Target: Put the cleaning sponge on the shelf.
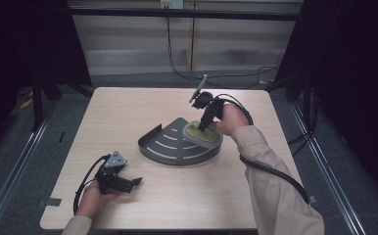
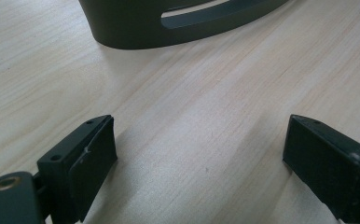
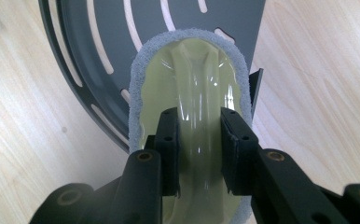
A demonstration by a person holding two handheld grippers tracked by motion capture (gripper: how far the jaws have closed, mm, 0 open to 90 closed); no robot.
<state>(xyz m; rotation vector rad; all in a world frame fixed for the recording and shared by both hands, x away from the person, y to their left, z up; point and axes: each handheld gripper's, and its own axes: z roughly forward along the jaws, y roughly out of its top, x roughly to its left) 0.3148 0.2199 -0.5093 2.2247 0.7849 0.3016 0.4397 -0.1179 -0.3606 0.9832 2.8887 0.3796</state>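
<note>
Two hand-held grippers worked: the right (image 3: 199, 144) pinched a sponge's (image 3: 187, 60) handle over the rack (image 1: 165, 144). Left (image 2: 199, 158) rested wide open, empty, near the desk's (image 1: 128, 105) front edge. Next likely needed lowering and release.

A pale wooden tabletop (image 1: 143, 112) fills the middle of the frame, standing on a grey floor (image 1: 11, 161). Black cables (image 1: 211, 76) lie on the floor beyond its far edge, in the upper middle, below a light panelled wall (image 1: 138, 44). Dark curtains (image 1: 353, 73) hang at both sides.

A glossy pale plastic handle (image 3: 199, 100) tops a rough grey scrub pad (image 3: 143, 58); matt dark rack (image 1: 165, 144), pale wood-grain table (image 1: 128, 105).
</note>
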